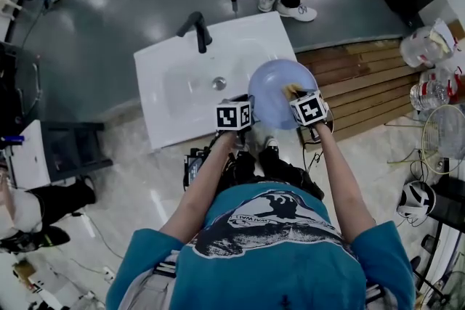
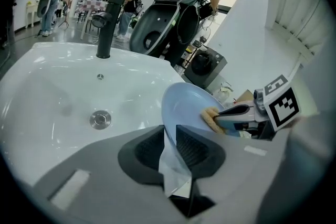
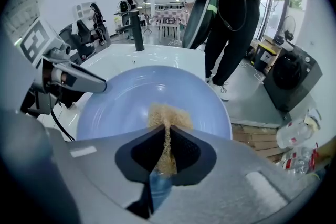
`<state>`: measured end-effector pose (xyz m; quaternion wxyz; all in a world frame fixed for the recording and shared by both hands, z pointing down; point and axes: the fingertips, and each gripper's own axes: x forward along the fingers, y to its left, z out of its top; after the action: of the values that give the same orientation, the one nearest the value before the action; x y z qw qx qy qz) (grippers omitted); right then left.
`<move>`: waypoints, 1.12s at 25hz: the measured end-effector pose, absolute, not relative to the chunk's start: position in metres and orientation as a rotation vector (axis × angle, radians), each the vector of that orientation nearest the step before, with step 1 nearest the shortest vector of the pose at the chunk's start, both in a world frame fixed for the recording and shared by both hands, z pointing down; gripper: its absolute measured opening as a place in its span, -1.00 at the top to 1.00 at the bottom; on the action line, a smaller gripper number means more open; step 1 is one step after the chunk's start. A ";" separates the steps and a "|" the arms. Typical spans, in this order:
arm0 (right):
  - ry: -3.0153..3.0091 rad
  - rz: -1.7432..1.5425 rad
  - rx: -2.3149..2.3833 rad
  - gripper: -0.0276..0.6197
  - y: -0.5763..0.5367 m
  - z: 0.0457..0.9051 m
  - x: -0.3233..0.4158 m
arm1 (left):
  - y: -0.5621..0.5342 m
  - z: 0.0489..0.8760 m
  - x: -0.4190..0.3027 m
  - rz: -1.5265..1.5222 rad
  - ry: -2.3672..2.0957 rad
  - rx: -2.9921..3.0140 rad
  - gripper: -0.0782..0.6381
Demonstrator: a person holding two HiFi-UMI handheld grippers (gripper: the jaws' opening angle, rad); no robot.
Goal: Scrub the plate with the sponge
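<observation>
Now the left gripper (image 2: 169, 132) fingers (image 2: 197, 147) pinch the plate (image 1: 280, 87) rim above the sink (image 1: 182, 83), while the right gripper (image 3: 167, 134) fingers (image 3: 185, 152) squeeze the sponge (image 3: 167, 113) against it; hard scrubbing could lever the plate free into the sink

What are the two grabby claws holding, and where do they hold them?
The left gripper pinches the blue plate by its rim. The right gripper squeezes the tan sponge by its near part, far end on the plate.
</observation>
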<state>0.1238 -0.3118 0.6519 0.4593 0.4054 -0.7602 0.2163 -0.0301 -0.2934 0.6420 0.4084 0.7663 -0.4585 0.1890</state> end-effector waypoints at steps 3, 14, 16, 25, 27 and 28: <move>-1.873 0.569 1.055 0.82 -0.312 0.647 0.126 | -0.290 0.635 -0.025 0.468 -1.112 1.988 0.31; -2.058 0.655 1.262 0.81 -0.296 0.597 0.109 | -0.270 0.582 -0.047 0.412 -1.062 2.202 0.32; -2.099 0.662 1.287 0.81 -0.289 0.583 0.103 | -0.265 0.575 -0.051 0.408 -1.045 2.242 0.37; -2.267 0.668 1.279 0.81 -0.244 0.534 0.076 | -0.226 0.554 -0.051 0.344 -0.978 2.288 0.51; -2.285 0.664 1.274 0.81 -0.237 0.528 0.079 | -0.218 0.551 -0.049 0.331 -1.007 2.273 0.54; -2.293 0.661 1.274 0.81 -0.233 0.526 0.082 | -0.214 0.550 -0.047 0.327 -1.017 2.267 0.54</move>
<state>0.0823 -0.2335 0.5260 0.2165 0.4599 -0.8274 0.2387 -0.0472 -0.2140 0.5499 0.3122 0.8594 -0.3855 0.1239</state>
